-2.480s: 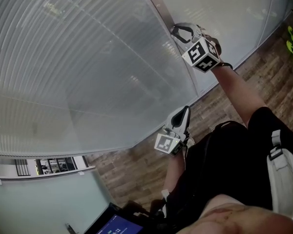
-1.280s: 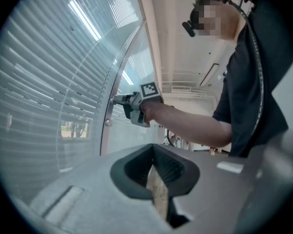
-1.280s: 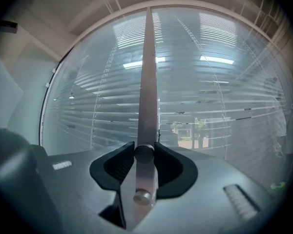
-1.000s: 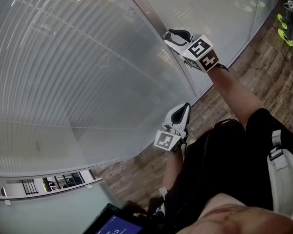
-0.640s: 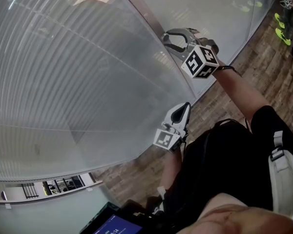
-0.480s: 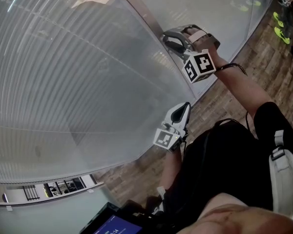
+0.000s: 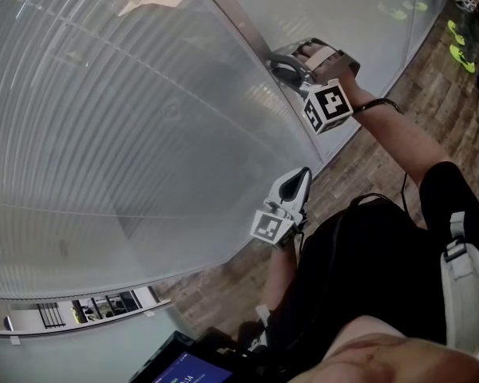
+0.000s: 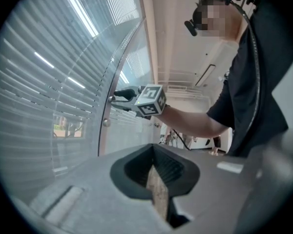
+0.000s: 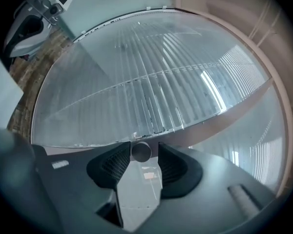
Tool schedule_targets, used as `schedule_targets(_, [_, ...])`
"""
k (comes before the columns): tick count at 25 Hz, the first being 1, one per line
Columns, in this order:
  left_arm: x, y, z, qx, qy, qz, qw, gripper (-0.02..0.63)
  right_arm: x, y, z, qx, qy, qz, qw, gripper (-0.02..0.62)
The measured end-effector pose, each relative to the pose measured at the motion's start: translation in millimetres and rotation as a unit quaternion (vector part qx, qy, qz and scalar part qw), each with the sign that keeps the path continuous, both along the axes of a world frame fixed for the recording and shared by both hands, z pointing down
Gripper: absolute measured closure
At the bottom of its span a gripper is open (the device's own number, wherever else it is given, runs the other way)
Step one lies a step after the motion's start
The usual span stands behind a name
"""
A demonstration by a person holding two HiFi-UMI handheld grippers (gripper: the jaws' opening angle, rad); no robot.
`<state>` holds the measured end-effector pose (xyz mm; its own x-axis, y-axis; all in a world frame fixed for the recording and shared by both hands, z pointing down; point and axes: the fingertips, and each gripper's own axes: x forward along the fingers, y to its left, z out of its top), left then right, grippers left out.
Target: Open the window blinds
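Closed window blinds [image 7: 104, 134], right hand-held gripper [image 7: 281, 67] at frame [image 7: 239, 21], left hand-held gripper [image 7: 302, 179] lower

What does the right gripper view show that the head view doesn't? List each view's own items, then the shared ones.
Only the right gripper view: a round knob between the fingers of the right gripper. Only the head view: the person's black shirt and a lit screen. Both: the blinds, the left gripper and the wood floor.
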<state>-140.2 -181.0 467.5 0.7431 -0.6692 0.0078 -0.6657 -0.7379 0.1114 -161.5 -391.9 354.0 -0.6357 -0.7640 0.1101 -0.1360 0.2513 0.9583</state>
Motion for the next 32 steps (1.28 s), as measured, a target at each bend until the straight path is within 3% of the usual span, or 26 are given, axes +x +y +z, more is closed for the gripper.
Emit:
schedule_targets(4, [-1, 3, -3, 0.003, 0.000, -0.001, 1.0000, 0.604, -3, -1, 0, 0.000, 0.010, 0.003, 1.000, 0.427])
schedule_targets(6, [-3, 4, -3, 0.004, 0.002, -0.003, 1.0000, 0.604, -3, 0, 2, 0.000, 0.014, 0.005, 1.000, 0.464])
schedule_targets(16, [-12, 7, -3, 0.004, 0.010, -0.011, 0.9999, 0.604, -6, 0, 2, -0.016, -0.005, 0.012, 1.000, 0.467])
schedule_targets(25, [-19, 9, -1, -0.005, 0.020, -0.018, 0.9996, 0.604, -4, -2, -6, -0.100, -0.099, 0.021, 0.990, 0.468])
schedule_targets(32, [-22, 10, 3, -0.008, 0.020, -0.013, 0.9997, 0.604, -2, -5, -10, -0.183, -0.194, 0.032, 0.963, 0.466])
